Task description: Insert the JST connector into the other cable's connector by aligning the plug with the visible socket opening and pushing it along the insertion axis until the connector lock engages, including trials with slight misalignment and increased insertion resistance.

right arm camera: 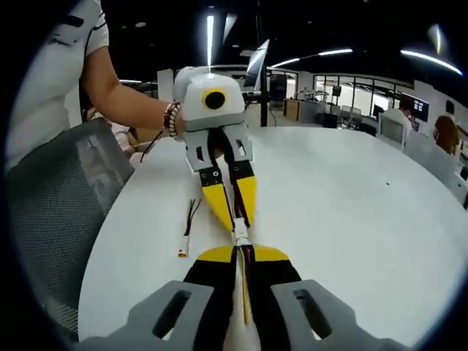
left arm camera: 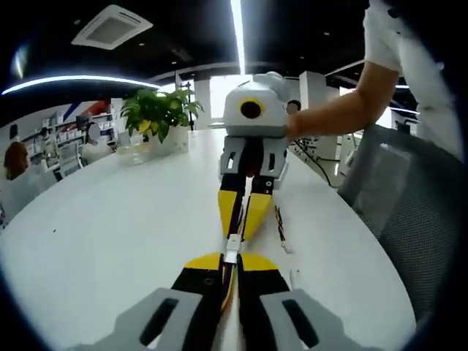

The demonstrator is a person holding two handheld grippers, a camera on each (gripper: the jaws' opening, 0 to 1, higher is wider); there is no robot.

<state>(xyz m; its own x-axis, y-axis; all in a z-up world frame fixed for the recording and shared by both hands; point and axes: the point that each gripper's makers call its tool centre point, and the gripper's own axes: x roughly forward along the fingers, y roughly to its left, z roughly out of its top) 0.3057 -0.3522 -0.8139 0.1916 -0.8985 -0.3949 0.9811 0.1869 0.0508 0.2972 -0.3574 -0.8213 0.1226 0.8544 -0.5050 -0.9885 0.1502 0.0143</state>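
The two grippers faced each other tip to tip over the white table (left arm camera: 110,234), and the white JST connector (left arm camera: 232,247) sat between their yellow tips, the plug seemingly meeting its socket; whether the lock had caught I could not tell, so the last push looked still to be confirmed. The left gripper (left arm camera: 232,257) was clamped on its cable just behind the connector; the right gripper (right arm camera: 241,250) likewise, jaws closed on wires; a spare cable (right arm camera: 187,230) lay on the table just beside the connector.
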